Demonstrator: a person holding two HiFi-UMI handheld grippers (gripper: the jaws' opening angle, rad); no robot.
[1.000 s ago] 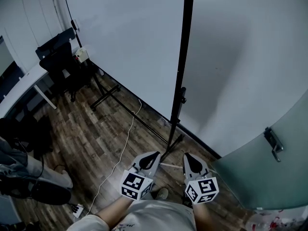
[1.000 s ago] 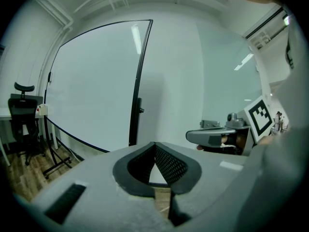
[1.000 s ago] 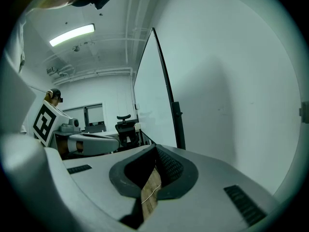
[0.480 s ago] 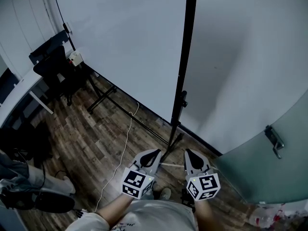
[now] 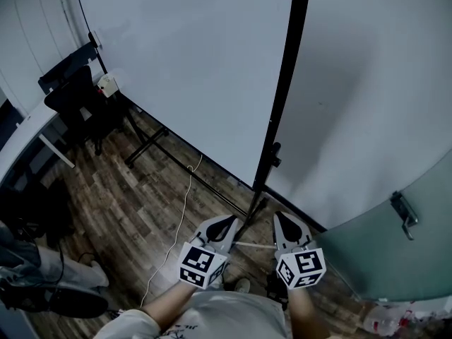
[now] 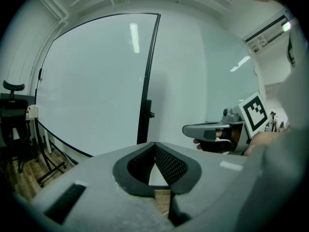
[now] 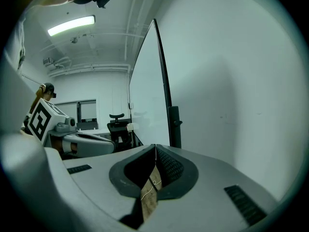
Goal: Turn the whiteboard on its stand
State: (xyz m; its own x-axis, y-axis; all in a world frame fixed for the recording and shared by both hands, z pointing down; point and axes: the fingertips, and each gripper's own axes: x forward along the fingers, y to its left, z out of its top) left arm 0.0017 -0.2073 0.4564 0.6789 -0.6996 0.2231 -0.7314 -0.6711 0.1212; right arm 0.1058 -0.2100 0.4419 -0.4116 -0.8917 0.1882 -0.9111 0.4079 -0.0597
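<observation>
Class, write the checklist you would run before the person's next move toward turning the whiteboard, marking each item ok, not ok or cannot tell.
1. Left gripper fingers open for a grip: not ok, shut, empty.
2. Right gripper fingers open: not ok, shut, empty.
3. Whiteboard and its black post ahead of both grippers: ok.
4. Post knob loosened: cannot tell.
5. White cable clear of stand base: not ok.
</observation>
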